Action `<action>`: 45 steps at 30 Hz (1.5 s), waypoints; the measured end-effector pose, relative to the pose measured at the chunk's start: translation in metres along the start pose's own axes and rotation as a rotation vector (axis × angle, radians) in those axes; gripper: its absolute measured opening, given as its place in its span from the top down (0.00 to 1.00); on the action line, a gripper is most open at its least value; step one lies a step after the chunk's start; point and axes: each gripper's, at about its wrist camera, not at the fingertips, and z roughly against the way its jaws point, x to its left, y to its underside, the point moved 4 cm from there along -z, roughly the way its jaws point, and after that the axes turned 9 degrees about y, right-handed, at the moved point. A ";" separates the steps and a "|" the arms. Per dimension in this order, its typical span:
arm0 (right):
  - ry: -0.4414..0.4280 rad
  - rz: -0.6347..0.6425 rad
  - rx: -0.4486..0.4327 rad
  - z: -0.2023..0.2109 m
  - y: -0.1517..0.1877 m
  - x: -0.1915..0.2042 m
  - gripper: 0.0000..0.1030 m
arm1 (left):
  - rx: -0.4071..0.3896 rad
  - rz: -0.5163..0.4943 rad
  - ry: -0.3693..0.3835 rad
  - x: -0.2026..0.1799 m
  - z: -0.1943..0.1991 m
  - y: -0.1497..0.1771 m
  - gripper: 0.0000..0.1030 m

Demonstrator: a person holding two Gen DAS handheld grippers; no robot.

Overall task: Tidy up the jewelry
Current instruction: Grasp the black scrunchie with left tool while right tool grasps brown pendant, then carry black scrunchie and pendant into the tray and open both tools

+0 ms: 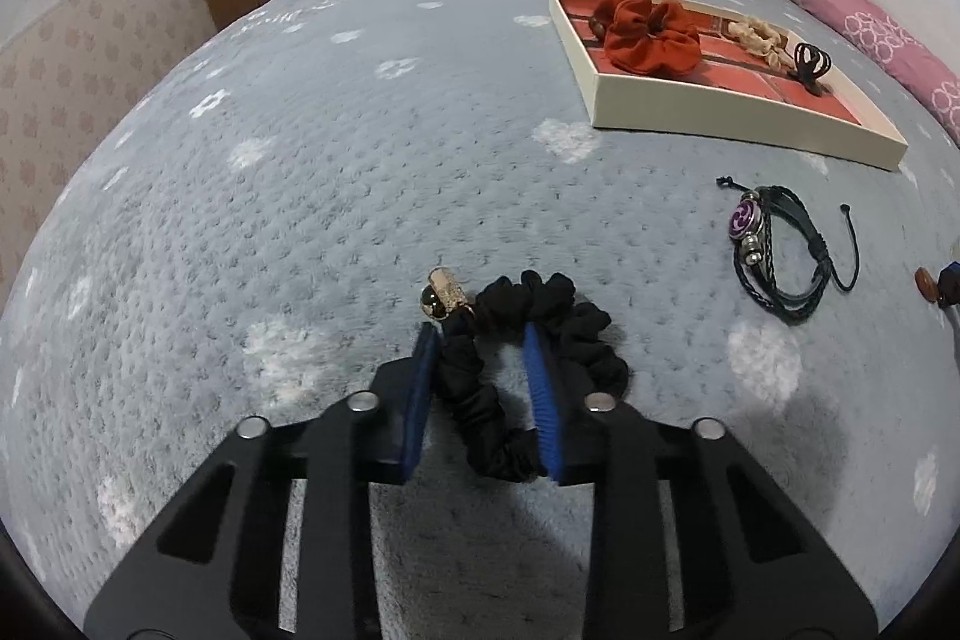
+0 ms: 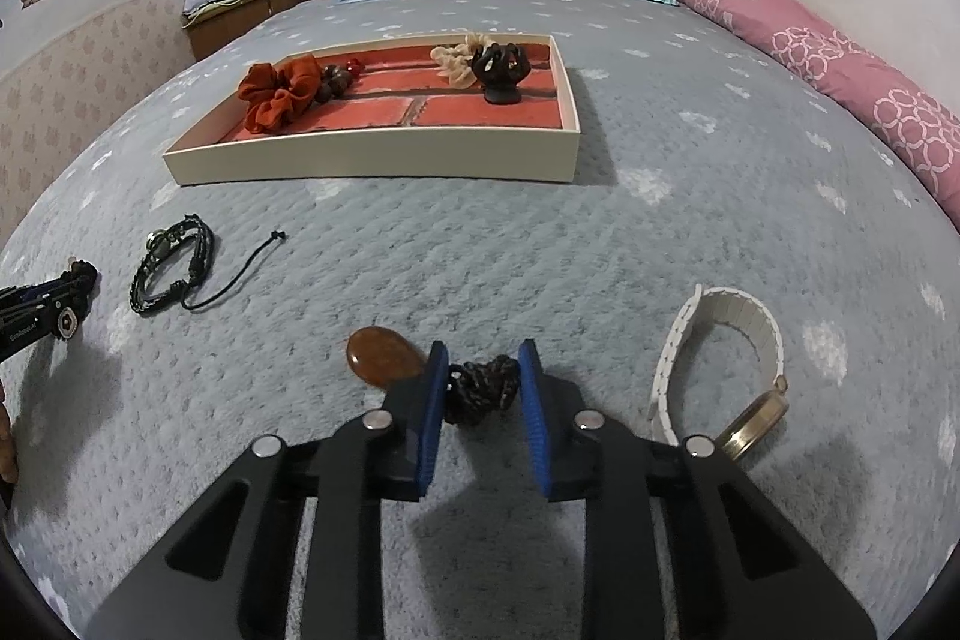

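Nearest: left gripper (image 1: pixel 480 340) has its blue pads around one side of the black scrunchie (image 1: pixel 528 370) on the grey bedspread (image 1: pixel 300 220). Pads look closed onto the fabric, left pad touching, right pad on the ruffle; gold charm (image 1: pixel 445 293) pokes out past the left tip. Right gripper (image 2: pixel 483 358) is pinched on a knotted dark cord (image 2: pixel 480 388), with an amber oval pendant (image 2: pixel 384 355) lying just left of the left pad. White-band watch (image 2: pixel 720 364) lies beside it, untouched.

Middle: black braided bracelet (image 1: pixel 780 250) loose on the bed, between the grippers and the tray.

Far: cream tray (image 2: pixel 372 160) with brick-print liner holds a rust scrunchie (image 2: pixel 276 91), beige scrunchie (image 2: pixel 453 58) and black claw clip (image 2: pixel 501 70).

To do well, likely: lift straight up, confirm the fabric and cord don't slip, carry over the near wall, drop into bare liner, not on other pieces.
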 end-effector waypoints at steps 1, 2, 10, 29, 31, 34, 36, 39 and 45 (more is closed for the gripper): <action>-0.001 -0.003 0.000 0.000 0.000 -0.001 0.78 | 0.000 0.003 0.008 0.000 0.000 0.000 0.85; 0.000 -0.006 0.000 0.000 0.000 -0.001 0.78 | -0.002 0.008 0.010 0.001 0.000 0.000 0.87; 0.000 -0.010 -0.005 0.001 0.000 -0.002 0.79 | -0.009 0.017 0.004 0.003 0.005 0.001 0.91; 0.000 -0.005 -0.033 0.014 -0.021 0.001 0.82 | -0.106 0.026 0.033 -0.017 0.052 -0.035 0.91; 0.002 0.001 -0.041 0.017 -0.026 0.003 0.82 | -0.116 0.024 0.039 -0.021 0.055 -0.043 0.91; 0.000 0.010 -0.051 0.019 -0.036 0.006 0.82 | -0.125 0.026 0.048 -0.026 0.057 -0.052 0.91; 0.000 0.017 -0.055 0.020 -0.043 0.008 0.82 | -0.131 0.025 0.056 -0.030 0.057 -0.061 0.91; 0.004 0.029 -0.063 0.021 -0.054 0.011 0.82 | -0.139 0.023 0.067 -0.037 0.056 -0.073 0.91; 0.007 0.043 -0.082 0.025 -0.075 0.013 0.82 | -0.154 0.005 0.080 -0.053 0.055 -0.095 0.91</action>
